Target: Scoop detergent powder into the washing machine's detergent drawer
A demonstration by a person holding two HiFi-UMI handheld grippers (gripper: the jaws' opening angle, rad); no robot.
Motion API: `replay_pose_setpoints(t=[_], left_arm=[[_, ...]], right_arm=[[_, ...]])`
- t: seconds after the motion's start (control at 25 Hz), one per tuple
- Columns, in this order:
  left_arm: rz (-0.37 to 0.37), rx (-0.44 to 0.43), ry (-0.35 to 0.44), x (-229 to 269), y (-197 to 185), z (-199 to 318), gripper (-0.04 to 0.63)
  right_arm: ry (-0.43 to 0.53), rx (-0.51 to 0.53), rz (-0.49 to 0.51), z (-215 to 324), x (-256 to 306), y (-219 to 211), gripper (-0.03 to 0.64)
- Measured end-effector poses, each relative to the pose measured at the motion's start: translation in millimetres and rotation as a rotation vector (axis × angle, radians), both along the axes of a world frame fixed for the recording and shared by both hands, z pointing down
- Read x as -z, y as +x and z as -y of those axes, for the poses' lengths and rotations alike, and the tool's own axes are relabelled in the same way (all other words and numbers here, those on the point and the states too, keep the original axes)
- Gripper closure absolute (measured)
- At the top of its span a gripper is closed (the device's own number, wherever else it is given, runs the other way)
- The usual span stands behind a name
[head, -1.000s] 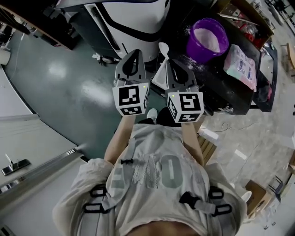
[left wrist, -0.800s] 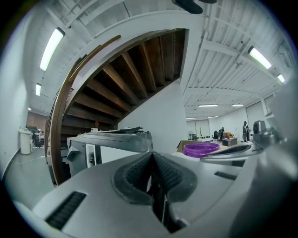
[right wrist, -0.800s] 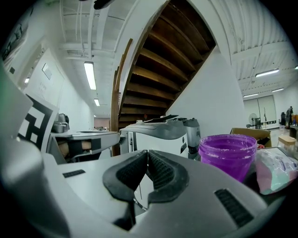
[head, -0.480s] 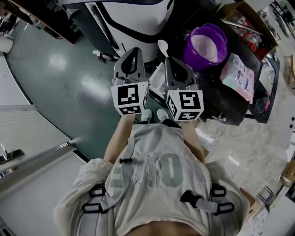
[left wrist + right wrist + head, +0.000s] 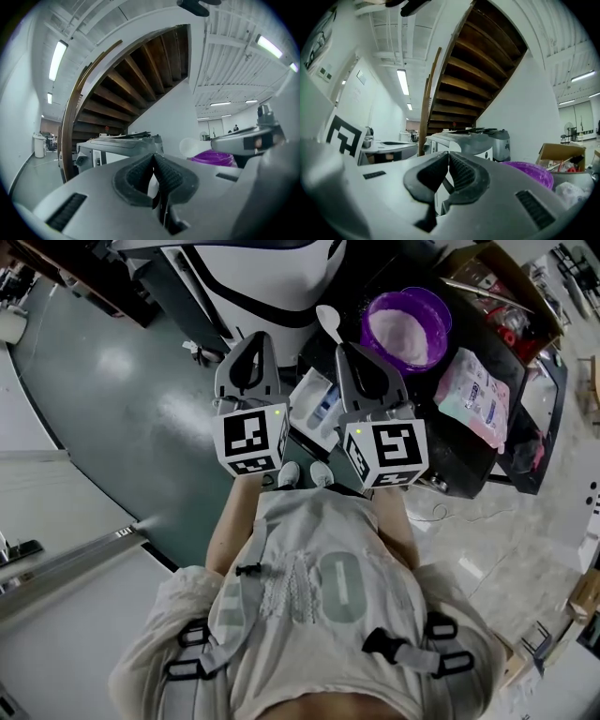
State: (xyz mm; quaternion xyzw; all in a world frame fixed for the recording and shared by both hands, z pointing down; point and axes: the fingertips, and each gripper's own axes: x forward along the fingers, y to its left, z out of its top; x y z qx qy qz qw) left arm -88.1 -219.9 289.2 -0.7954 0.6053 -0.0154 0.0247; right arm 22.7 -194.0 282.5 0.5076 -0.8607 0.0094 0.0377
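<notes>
In the head view my left gripper [image 5: 251, 339] and right gripper [image 5: 345, 349] are held side by side in front of the white washing machine [image 5: 272, 287]. The right one is shut on the handle of a white spoon [image 5: 328, 321], whose bowl points at the machine. That spoon [image 5: 191, 146] also shows in the left gripper view. My left gripper [image 5: 153, 159] is shut with nothing in it. Between the two grippers lies the white detergent drawer [image 5: 314, 401]. The purple tub [image 5: 441, 320] of white powder [image 5: 403, 334] stands to the right of the right gripper [image 5: 448, 159].
The tub rests on a black table [image 5: 450, 432], next to a pale detergent bag [image 5: 473, 395] and a cardboard box [image 5: 497, 277]. Green floor [image 5: 112, 399] spreads to the left. The person's shoes [image 5: 302, 474] are below the grippers. A staircase [image 5: 478, 70] rises behind the machine.
Both grippers sit a little lower and further apart in the head view, the left one shifted left. The white drawer now shows between them. The tub appears nearer the middle.
</notes>
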Motion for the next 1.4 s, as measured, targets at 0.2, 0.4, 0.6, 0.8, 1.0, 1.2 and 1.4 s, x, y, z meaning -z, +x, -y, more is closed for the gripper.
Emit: replay_pose_setpoints(t=[0.2,0.4,0.6,0.8,1.0,1.2,1.4], left_arm=[[-0.005,0.016,0.015,12,3,5,0.575],[0.007,0.018,0.015,11,10,8,0.575],[0.029,0.03,-0.003,4,14,10,0.575],[0.06,0.031,-0.014,2,19,11,0.575],[0.085,0.038,-0.021,1,25,11,0.574],[0.115,0.022,-0.065,-15,45,12,0.575],[0.135,-0.003,-0.087,-28,63,11,0.574]], right_arm=[[0.045,-0.031,-0.021,12,45,40,0.604],[0.072,-0.078,-0.1,23,70,81,0.604],[0.043,-0.075,-0.229,37,66,108,0.604],[-0.027,0.015,-0.374,54,49,115,0.604],[-0.112,0.143,-0.513,71,21,114,0.604],[-0.211,0.296,-0.66,76,-18,117,0.604],[-0.263,0.384,-0.813,83,-47,121,0.604]])
